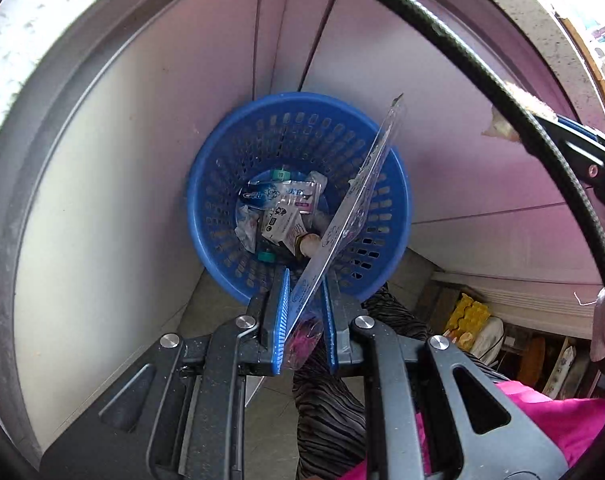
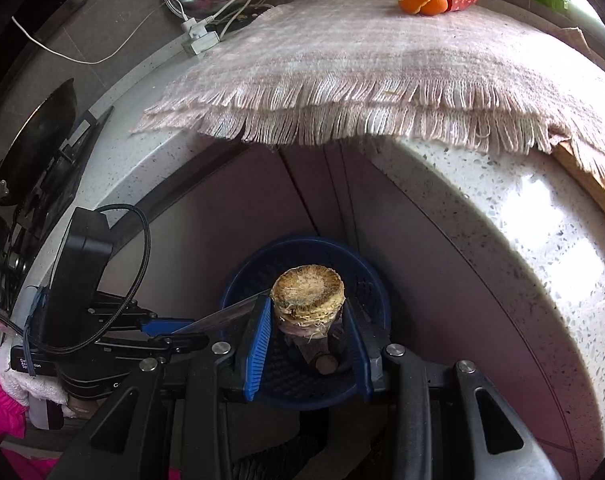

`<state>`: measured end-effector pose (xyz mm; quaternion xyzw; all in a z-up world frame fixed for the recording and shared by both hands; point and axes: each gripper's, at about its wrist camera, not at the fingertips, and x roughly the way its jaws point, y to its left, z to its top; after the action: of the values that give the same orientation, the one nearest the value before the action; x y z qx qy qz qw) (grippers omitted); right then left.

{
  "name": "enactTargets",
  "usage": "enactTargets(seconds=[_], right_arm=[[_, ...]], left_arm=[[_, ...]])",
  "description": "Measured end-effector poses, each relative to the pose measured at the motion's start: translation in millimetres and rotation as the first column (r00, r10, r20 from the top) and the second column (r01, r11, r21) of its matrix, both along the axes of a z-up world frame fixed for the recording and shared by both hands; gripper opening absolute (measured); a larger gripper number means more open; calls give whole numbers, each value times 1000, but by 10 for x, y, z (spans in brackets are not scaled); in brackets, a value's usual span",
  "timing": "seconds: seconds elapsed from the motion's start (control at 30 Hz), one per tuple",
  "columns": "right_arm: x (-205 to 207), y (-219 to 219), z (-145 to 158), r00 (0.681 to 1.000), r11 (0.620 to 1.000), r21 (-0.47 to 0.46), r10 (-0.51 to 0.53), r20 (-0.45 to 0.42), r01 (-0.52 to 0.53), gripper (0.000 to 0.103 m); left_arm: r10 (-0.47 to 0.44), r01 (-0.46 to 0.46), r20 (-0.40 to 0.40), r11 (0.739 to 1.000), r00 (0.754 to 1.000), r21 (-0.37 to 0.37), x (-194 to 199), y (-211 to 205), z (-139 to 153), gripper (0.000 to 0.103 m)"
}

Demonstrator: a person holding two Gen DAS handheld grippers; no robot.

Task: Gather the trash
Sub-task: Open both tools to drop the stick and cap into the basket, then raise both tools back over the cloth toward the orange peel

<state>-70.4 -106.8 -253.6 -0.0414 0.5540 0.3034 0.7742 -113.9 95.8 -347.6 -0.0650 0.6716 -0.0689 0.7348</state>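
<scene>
Left wrist: left gripper [image 1: 304, 312] pinches plastic sheet [image 1: 354, 200] over bin [image 1: 206, 216]; right gripper [image 2: 306, 320] clamps stump [image 2: 308, 294] over bin. Centre both above rim, then release.

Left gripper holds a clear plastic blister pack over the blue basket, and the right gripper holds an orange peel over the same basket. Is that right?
Not quite. The right gripper holds a round brownish stump-like piece, as the right wrist view shows; the orange peel lies on the cloth on the counter. The left gripper does hold the clear plastic blister pack over the blue basket.
</scene>
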Motion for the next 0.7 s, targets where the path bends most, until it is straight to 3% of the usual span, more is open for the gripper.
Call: enactTargets(seconds=[0.33, 0.4, 0.47, 0.7], right_arm=[[30, 155, -174, 999, 999, -23, 33, -34, -34, 39], [34, 183, -177, 999, 999, -17, 40, -36, -40, 39], [64, 212, -170, 998, 999, -16, 41, -38, -42, 39], [100, 232, -105, 998, 999, 1, 39, -39, -39, 40]], left_arm=[[6, -6, -9, 1000, 1000, 9, 69, -34, 10, 14], [5, -5, -10, 1000, 1000, 14, 84, -30, 15, 23], [11, -11, 0, 1000, 1000, 26, 89, -19, -6, 48], [29, -29, 20, 999, 999, 24, 102, 25, 85, 49]])
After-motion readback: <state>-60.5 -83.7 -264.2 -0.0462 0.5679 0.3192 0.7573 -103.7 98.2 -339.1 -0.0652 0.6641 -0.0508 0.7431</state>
